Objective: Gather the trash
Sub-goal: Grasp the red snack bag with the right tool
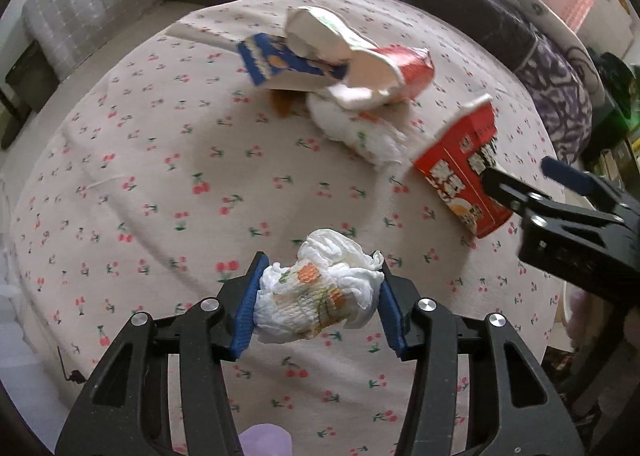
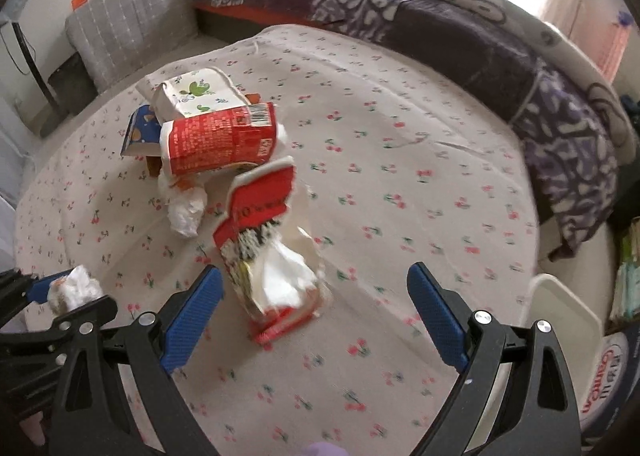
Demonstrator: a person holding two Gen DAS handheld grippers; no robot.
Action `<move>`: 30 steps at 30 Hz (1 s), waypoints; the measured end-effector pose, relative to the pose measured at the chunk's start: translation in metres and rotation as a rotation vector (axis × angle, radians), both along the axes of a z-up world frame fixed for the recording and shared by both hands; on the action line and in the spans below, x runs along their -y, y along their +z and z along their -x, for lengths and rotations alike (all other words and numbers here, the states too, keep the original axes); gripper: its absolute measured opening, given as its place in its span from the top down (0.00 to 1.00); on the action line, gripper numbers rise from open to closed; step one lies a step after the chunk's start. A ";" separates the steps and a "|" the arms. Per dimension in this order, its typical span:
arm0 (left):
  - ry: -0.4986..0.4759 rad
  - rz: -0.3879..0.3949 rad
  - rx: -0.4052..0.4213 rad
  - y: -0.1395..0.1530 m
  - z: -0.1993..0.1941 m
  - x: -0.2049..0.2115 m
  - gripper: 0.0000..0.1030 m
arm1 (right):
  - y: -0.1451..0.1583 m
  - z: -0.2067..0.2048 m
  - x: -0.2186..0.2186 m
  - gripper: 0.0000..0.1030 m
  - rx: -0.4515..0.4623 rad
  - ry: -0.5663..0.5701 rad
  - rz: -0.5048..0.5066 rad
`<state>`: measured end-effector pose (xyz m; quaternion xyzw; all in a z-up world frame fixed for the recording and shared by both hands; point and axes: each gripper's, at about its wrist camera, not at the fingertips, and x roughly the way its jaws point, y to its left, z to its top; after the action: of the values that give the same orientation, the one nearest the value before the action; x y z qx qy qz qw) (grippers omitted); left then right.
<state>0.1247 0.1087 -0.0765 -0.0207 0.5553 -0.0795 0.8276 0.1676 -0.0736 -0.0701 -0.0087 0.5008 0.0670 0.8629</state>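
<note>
My left gripper (image 1: 320,288) is shut on a crumpled printed tissue (image 1: 320,292), held above the cherry-print bedsheet (image 1: 160,176); the tissue also shows in the right wrist view (image 2: 74,288). My right gripper (image 2: 314,280) is open, its blue pads either side of a torn red carton (image 2: 264,248) that lies on the sheet; the gripper (image 1: 532,180) and carton (image 1: 464,172) also show in the left wrist view. Farther back is a pile: a red carton (image 2: 220,138), a white printed pack (image 2: 196,94), a blue box (image 2: 142,132) and a second crumpled tissue (image 2: 186,212).
A purple patterned quilt (image 2: 460,36) runs along the far and right side of the bed. A grey checked cushion (image 2: 128,28) stands at the back left. A white bin rim (image 2: 568,308) sits at the lower right beside the bed.
</note>
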 end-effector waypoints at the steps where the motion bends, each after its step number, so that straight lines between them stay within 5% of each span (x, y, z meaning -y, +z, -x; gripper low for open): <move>1: 0.002 0.002 0.001 0.001 0.000 -0.004 0.52 | -0.002 -0.003 -0.001 0.12 -0.008 -0.004 -0.019; 10: 0.039 0.015 0.010 0.007 -0.006 -0.026 0.52 | -0.026 -0.023 -0.014 0.15 -0.069 -0.013 -0.099; 14: 0.054 0.023 0.017 0.009 -0.012 -0.026 0.52 | -0.028 -0.022 -0.019 0.46 -0.068 0.000 -0.107; 17: 0.067 0.026 0.022 0.010 -0.013 -0.028 0.52 | -0.020 -0.018 -0.019 0.61 -0.027 0.011 -0.113; 30: 0.134 0.047 0.104 0.031 -0.019 -0.032 0.52 | 0.025 -0.002 -0.013 0.64 0.107 0.004 -0.183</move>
<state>0.1434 0.1407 -0.0453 -0.0729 0.5069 -0.0379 0.8581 0.1699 -0.0609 -0.0452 0.0655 0.4459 0.1137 0.8854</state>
